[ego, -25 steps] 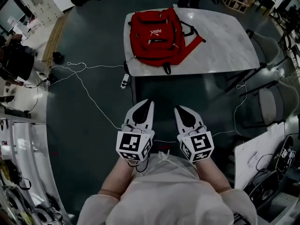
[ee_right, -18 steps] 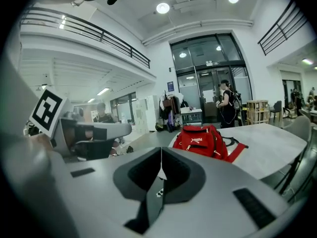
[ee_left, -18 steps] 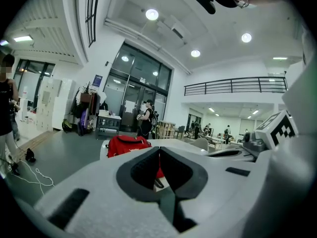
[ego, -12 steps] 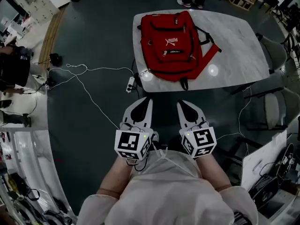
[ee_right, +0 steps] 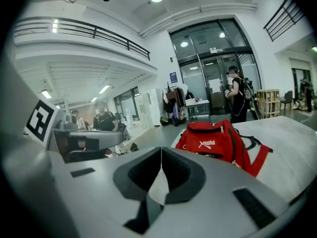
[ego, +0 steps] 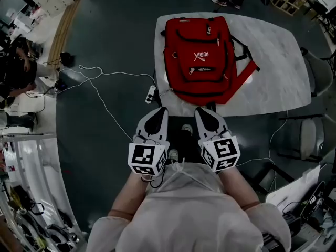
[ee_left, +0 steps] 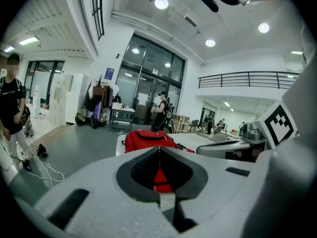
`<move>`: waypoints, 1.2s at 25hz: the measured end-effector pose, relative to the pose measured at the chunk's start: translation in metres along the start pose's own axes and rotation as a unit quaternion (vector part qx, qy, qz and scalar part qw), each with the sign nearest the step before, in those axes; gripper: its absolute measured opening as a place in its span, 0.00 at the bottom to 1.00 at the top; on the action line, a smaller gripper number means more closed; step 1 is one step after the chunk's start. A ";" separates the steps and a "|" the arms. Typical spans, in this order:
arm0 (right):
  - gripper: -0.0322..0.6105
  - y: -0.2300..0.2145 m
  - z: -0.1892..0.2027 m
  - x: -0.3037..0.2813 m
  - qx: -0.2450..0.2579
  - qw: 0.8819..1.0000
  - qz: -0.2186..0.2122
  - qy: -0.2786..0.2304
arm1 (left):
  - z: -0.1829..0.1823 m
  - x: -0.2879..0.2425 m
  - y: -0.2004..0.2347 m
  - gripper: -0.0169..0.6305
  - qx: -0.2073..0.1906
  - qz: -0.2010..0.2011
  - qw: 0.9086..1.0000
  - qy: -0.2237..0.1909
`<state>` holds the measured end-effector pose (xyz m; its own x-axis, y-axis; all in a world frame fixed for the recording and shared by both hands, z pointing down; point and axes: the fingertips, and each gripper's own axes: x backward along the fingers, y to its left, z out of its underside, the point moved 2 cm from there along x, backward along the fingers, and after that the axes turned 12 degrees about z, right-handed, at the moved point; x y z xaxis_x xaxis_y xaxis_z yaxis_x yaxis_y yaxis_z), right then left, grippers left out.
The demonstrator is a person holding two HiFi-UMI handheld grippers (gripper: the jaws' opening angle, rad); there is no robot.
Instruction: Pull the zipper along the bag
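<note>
Fingers point(ego: 152, 124) pressed together, empty, on left gripper point(ego: 160, 111) and right gripper point(ego: 201, 111); unbraced red backpack point(ego: 202, 56) could slide on table point(ego: 278, 62) when tugged.

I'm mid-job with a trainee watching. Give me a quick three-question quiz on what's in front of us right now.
1. True or false: the left gripper is shut on the red backpack.
2. The jaws of the right gripper are: A wide apart; B together and empty; C closed on a strap.
3. Fill in: the backpack lies on the pale ____.
Key: 1 false: it is shut on nothing, short of the bag. 2 B. 3 table.
</note>
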<state>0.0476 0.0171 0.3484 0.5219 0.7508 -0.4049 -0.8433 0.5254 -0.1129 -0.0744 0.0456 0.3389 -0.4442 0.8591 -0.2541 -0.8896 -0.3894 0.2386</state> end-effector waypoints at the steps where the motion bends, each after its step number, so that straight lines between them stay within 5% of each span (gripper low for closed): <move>1: 0.09 -0.003 -0.004 -0.010 0.001 1.000 -0.008 0.003 | -0.002 -0.009 0.005 0.06 -0.001 -0.005 1.000 0.003; 10: 0.09 -0.025 -0.012 -0.085 0.014 0.996 -0.071 0.042 | 0.001 -0.065 0.041 0.06 0.001 -0.029 0.999 0.031; 18: 0.09 -0.026 0.034 -0.127 0.031 0.989 -0.076 0.122 | 0.038 -0.078 0.076 0.06 0.037 -0.038 0.995 0.087; 25: 0.09 -0.014 0.070 -0.152 -0.012 0.980 -0.036 0.198 | 0.075 -0.093 0.111 0.06 0.046 0.014 0.989 0.143; 30: 0.09 -0.004 0.111 -0.173 -0.023 0.968 0.019 0.250 | 0.115 -0.096 0.126 0.06 0.050 0.079 0.976 0.196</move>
<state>-0.0249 -0.0705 0.5194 0.3729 0.4754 -0.7968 -0.8718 0.4735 -0.1255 -0.1319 -0.0478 0.5013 -0.5987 0.5905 -0.5411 -0.8008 -0.4548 0.3897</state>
